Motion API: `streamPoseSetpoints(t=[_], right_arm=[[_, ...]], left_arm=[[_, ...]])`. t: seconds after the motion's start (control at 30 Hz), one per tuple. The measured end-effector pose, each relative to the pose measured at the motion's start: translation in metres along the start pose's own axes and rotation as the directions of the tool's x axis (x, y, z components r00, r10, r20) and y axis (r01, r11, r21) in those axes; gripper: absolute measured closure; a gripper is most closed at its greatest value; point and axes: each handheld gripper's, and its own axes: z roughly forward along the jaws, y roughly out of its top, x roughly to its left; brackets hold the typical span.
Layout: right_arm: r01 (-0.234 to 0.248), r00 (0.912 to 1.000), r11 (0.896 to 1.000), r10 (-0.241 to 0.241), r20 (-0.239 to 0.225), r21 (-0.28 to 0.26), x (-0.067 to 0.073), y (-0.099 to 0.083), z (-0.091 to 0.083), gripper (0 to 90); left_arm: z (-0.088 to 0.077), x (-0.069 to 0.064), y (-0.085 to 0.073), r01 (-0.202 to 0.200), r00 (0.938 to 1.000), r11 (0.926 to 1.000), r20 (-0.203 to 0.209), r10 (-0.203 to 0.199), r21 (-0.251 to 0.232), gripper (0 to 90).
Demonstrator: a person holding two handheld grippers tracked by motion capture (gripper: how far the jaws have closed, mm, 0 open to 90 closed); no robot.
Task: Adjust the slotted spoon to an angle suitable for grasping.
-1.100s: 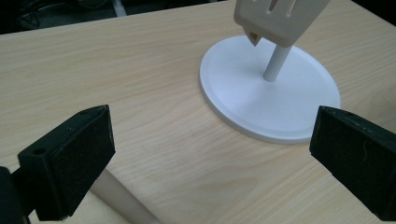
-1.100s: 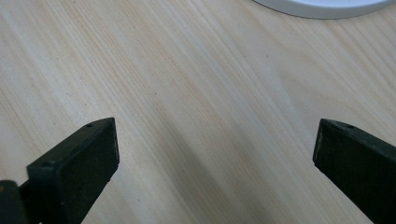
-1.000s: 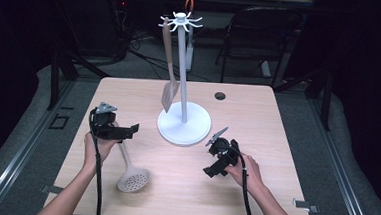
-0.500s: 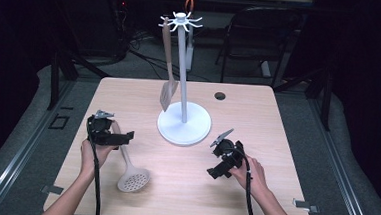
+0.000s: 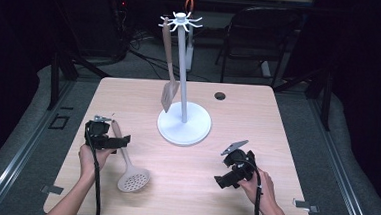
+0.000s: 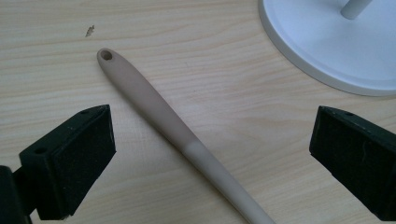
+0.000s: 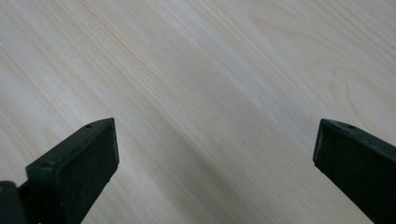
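High view and both gripper views. My left gripper (image 5: pixel 107 136) hovers over the near-left part of the table (image 5: pixel 277 128), its jaws spread wide and holding nothing. The slotted spoon (image 5: pixel 127 161) lies flat on the wood beneath it, perforated head toward me and handle running away. In the left gripper view the beige handle (image 6: pixel 159 116) passes diagonally between the two black jaws, touching neither; its hanging hole points toward the far side. The white rack base (image 6: pixel 336 46) sits just beyond the right-hand jaw. A spatula (image 5: pixel 168 66) hangs from the rack's hooks. My right gripper (image 5: pixel 234 170) rests at the near-right, well apart from the spoon, jaws wide over bare wood; whether it touches the table is unclear.
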Motion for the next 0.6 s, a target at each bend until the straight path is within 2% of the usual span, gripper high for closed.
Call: streamPoseSetpoints(t=[0.17, 0.23, 0.33, 0.43, 0.5, 0.6], right_arm=[[-0.048, 0.9988, 0.998, 0.048, -0.001, -0.040, -0.004, -0.012, -0.007, 0.0], [-0.059, 0.9982, 0.997, 0.059, 0.003, -0.040, -0.005, -0.013, -0.009, 0.1], [-0.060, 0.9980, 0.997, 0.061, 0.018, -0.046, -0.005, -0.012, -0.008, 0.8], [-0.044, 0.9986, 0.999, 0.045, 0.028, -0.017, -0.003, -0.010, -0.006, 1.0], [-0.040, 0.9990, 0.999, 0.040, 0.017, -0.011, -0.002, -0.009, -0.003, 1.0], [-0.019, 0.9992, 1.000, 0.019, 0.035, 0.001, -0.001, -0.007, -0.003, 1.1]], left_arm=[[0.004, -0.004, -0.002, 0.003, 1.0000, 0.9998, -0.006, -0.003, 0.022, 1.4], [0.007, -0.007, -0.003, 0.005, 1.0000, 0.9994, -0.008, -0.005, 0.033, 2.5], [0.010, -0.010, -0.004, -0.003, 0.9998, 0.9983, -0.021, 0.004, 0.059, 6.3], [0.014, -0.011, -0.006, -0.007, 0.9991, 0.9961, -0.041, 0.010, 0.088, 14.1], [0.017, -0.010, -0.007, -0.005, 0.9989, 0.9946, -0.045, 0.010, 0.103, 15.6], [0.021, -0.008, -0.009, -0.007, 0.9995, 0.9927, -0.029, 0.011, 0.121, 23.3]])
